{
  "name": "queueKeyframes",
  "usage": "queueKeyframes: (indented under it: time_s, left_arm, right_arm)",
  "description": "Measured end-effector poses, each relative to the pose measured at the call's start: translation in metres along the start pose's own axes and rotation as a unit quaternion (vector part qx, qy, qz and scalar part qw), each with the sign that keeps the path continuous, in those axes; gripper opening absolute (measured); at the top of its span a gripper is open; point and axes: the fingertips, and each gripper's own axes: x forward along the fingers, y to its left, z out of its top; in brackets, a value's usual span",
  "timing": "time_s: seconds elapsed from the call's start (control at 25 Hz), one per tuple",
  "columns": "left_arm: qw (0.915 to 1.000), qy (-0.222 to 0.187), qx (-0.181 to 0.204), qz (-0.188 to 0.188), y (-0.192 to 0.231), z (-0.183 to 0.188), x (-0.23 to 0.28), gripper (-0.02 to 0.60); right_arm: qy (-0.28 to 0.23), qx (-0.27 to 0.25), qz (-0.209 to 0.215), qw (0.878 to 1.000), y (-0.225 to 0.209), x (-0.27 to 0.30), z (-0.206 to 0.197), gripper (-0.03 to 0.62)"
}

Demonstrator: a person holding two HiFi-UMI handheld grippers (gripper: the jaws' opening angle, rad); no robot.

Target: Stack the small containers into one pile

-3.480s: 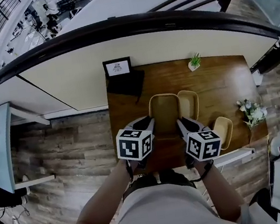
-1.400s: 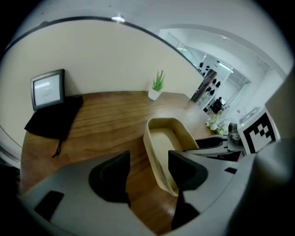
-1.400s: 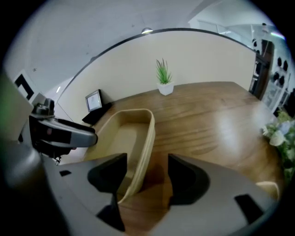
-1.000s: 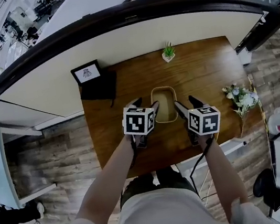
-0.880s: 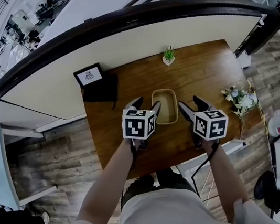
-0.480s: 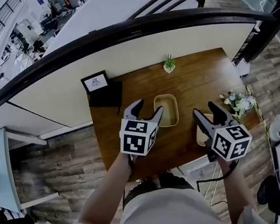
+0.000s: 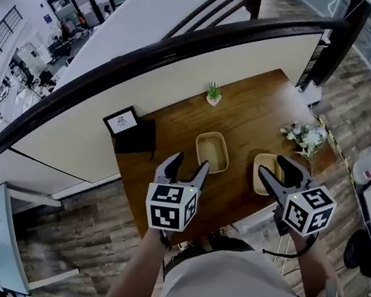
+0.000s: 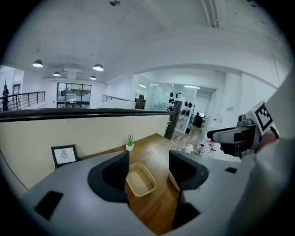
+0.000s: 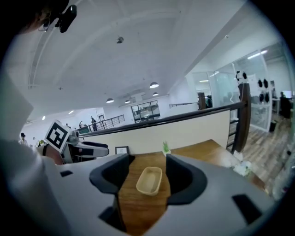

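Observation:
Two beige containers sit on the brown table (image 7: 171, 146). One container (image 7: 212, 152) lies at the middle and shows far off between my left jaws as the container (image 8: 140, 179). The other container (image 7: 265, 172) lies right of it, partly under my right gripper (image 7: 275, 168). My left gripper (image 7: 187, 165) hangs above the table's front left, open and empty. The right gripper's jaws are closing with nothing between them. In the right gripper view a beige container (image 9: 149, 179) lies well beyond the jaws; which one it is I cannot tell.
A small potted plant (image 7: 213, 94) stands at the table's back edge. A framed picture (image 7: 122, 121) and a black pad (image 7: 134, 137) occupy the back left corner. White flowers (image 7: 303, 137) lie at the right edge. A curved dark-railed wall (image 7: 160, 78) runs behind the table.
Both grippers have drawn back from the middle container toward the table's front. The right one swung out rightward, and a second container now shows beside it.

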Motion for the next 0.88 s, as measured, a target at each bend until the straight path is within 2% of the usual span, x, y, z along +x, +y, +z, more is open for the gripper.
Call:
queueKeyframes:
  time_s: [0.2,0.48,0.72,0.88]
  left_arm:
    - [0.9995,0.020,-0.011,-0.019,-0.014,-0.008,0.018,0.275]
    - [0.9958,0.054,-0.016,-0.073,-0.060,-0.020,0.067,0.273]
    - [0.9880,0.097,-0.015,-0.119,-0.105,-0.042,0.124,0.272]
    - [0.9809,0.144,-0.014,-0.130,-0.118,-0.071,0.162,0.267]
  right_arm:
    - [0.019,0.015,-0.036,0.999,-0.028,-0.009,-0.013,0.256]
    - [0.052,0.028,-0.102,0.993,-0.092,-0.004,-0.040,0.259]
    - [0.107,0.063,-0.129,0.984,-0.147,0.021,-0.083,0.246]
    - [0.166,0.087,-0.132,0.973,-0.175,0.043,-0.127,0.236]
